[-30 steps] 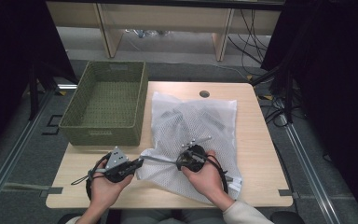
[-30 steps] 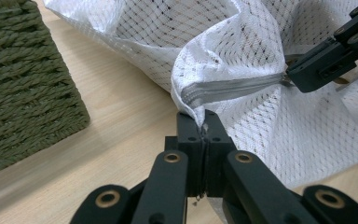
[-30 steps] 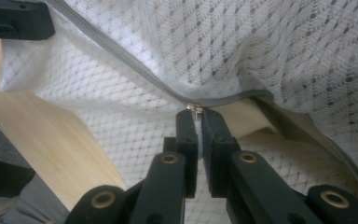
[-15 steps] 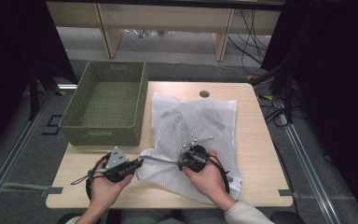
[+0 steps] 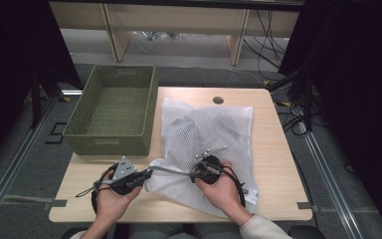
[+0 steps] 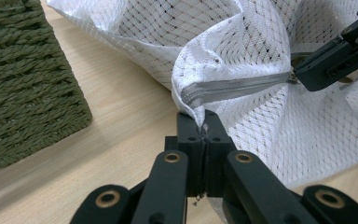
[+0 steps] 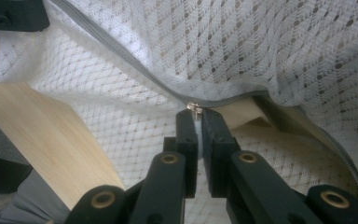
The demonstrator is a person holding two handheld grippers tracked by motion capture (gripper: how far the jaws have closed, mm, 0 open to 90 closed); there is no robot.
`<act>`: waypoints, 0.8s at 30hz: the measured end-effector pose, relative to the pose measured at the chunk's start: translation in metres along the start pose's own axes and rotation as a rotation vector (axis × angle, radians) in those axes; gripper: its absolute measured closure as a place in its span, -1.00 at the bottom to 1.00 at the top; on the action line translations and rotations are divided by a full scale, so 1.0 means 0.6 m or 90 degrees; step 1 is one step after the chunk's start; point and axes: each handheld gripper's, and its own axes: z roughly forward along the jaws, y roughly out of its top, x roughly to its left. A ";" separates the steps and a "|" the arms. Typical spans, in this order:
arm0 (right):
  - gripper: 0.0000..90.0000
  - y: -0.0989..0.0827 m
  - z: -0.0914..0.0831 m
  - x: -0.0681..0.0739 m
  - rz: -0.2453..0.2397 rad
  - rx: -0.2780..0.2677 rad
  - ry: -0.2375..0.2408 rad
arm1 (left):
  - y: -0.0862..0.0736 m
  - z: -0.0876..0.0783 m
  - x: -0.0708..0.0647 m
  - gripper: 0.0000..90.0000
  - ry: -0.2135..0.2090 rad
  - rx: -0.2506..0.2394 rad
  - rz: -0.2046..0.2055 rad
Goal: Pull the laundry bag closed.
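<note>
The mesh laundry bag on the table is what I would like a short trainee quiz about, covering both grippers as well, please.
1. True or false: the left gripper is shut on the end of the mesh laundry bag beside its grey zipper.
2. What is pinched in the fingers of the right gripper?
A. the rim of the basket
B. the zipper pull
C. a cable
3. On which side of the bag does the green woven basket stand in the high view?

Key
1. True: its fingers pinch the fabric at the zipper's end.
2. B: the small metal zipper pull sits between the fingertips.
3. The left side, on the wooden table.
</note>
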 end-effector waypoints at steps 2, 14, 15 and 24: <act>0.93 -0.001 0.000 -0.002 -0.003 -0.001 -0.001 | 0.000 0.000 0.001 0.97 -0.004 0.002 -0.001; 0.93 -0.003 -0.003 0.000 0.013 0.003 0.000 | 0.000 0.001 0.001 0.97 -0.001 0.001 0.000; 0.93 -0.003 -0.003 0.000 0.013 0.003 -0.002 | 0.000 0.001 0.001 0.97 -0.001 0.001 0.000; 0.93 -0.004 -0.002 -0.004 0.005 0.001 -0.003 | 0.000 0.001 0.002 0.97 -0.001 0.002 0.000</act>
